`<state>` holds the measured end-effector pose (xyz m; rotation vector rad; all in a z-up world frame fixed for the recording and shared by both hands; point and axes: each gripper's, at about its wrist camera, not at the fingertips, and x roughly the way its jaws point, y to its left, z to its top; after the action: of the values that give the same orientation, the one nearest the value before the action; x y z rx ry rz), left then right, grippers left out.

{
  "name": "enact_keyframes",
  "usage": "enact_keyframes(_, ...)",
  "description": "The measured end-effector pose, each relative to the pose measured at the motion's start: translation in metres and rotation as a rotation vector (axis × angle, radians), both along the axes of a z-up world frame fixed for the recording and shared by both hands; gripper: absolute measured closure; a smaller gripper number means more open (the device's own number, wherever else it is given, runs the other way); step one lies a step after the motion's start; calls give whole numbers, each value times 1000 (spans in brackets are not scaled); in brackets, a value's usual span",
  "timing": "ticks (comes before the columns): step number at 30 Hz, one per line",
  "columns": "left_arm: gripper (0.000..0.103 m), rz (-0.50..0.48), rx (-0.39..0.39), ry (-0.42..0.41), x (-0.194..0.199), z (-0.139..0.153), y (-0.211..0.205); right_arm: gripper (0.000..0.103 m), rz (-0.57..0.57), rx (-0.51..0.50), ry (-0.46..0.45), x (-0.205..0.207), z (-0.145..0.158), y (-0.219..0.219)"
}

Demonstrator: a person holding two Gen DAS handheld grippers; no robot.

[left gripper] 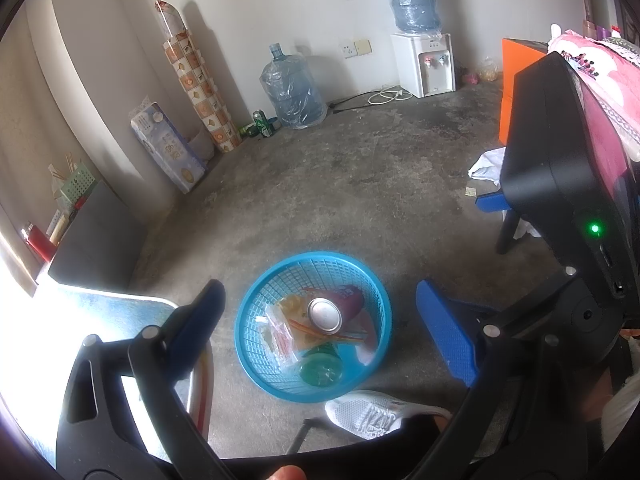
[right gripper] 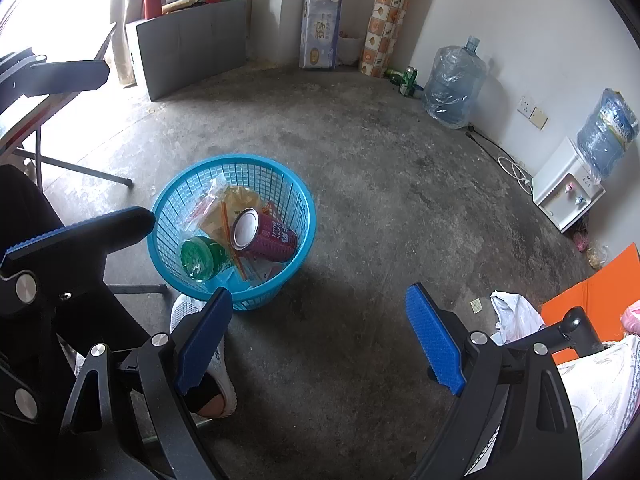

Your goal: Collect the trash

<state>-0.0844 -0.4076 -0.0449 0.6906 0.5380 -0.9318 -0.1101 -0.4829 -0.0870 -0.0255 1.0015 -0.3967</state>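
Trash (a purple can (right gripper: 266,238), green bottle (right gripper: 198,258), wrappers (right gripper: 236,204)) lies in the blue basket (right gripper: 280,184) on the floor; we hold our left gripper (left gripper: 324,320) and right gripper (right gripper: 320,336) spread wide, empty.

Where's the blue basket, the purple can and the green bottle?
Round blue plastic basket (right gripper: 298,208), right wrist view, on its far rim.
Purple metal can (right gripper: 276,240), right wrist view, on its side.
Green plastic bottle (right gripper: 198,258), right wrist view, on its base.
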Motion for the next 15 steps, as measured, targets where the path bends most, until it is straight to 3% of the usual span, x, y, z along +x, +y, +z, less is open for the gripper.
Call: enact_keyframes(15, 11, -2, 1, -3, 0, 0, 0, 17, 0, -1, -4, -1, -1, 0)
